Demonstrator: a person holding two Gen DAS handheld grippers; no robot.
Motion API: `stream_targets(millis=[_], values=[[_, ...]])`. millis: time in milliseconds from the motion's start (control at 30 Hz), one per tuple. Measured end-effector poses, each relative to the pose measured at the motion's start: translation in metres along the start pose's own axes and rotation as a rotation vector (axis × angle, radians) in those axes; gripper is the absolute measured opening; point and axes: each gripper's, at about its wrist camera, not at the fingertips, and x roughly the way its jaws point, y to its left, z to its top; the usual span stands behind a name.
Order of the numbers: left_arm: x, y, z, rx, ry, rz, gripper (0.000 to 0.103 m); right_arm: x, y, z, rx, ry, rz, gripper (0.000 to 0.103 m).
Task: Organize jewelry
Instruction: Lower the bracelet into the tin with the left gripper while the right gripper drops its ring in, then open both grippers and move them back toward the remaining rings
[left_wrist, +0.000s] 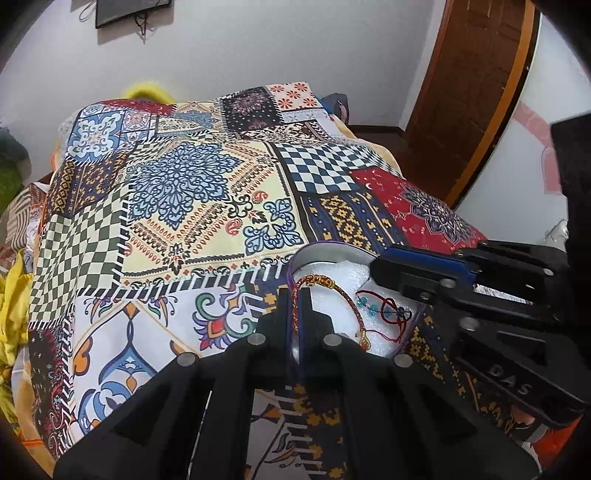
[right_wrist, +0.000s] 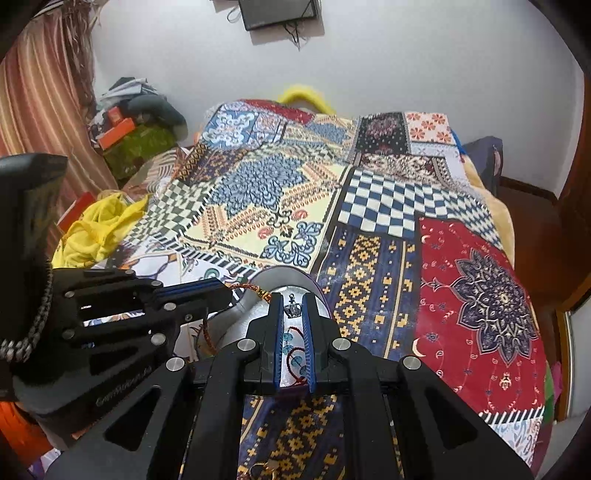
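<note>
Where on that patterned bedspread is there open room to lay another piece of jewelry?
The bedspread lies bare across its middle and far half, from the blue-white checks to the red patch on the right. It is crowded near the round box, where the bracelets lie and both the left gripper and the right gripper crowd in. Clothes pile up along the left edge.

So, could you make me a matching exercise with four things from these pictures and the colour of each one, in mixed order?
Things:
1. braided bracelet
2. beads on the cord bracelet
3. foam lining in the round box
4. crumpled cloth beside the bed cover

Colours:
A. turquoise
B. yellow
C. red and gold
D. white

Pairs: 1-C, 2-A, 3-D, 4-B
</note>
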Motion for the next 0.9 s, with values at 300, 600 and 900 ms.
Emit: stream_targets(millis=[300,600,900], values=[[-0.001,-0.004,-0.005,0.014,0.016,-0.011,0.002,0.01,-0.004,-0.004,0.006,0.051,-0.014,0.009],[-0.016,0.0,-0.009,-0.004,0.012,-0.02,0.012,-0.001,0.001,-0.006,-0.018,0.052,-0.048,0.015],[-0.053,-0.001,-0.011,0.0,-0.046,-0.012,0.026,-0.032,0.008,-0.005,-0.042,-0.023,-0.106,0.04]])
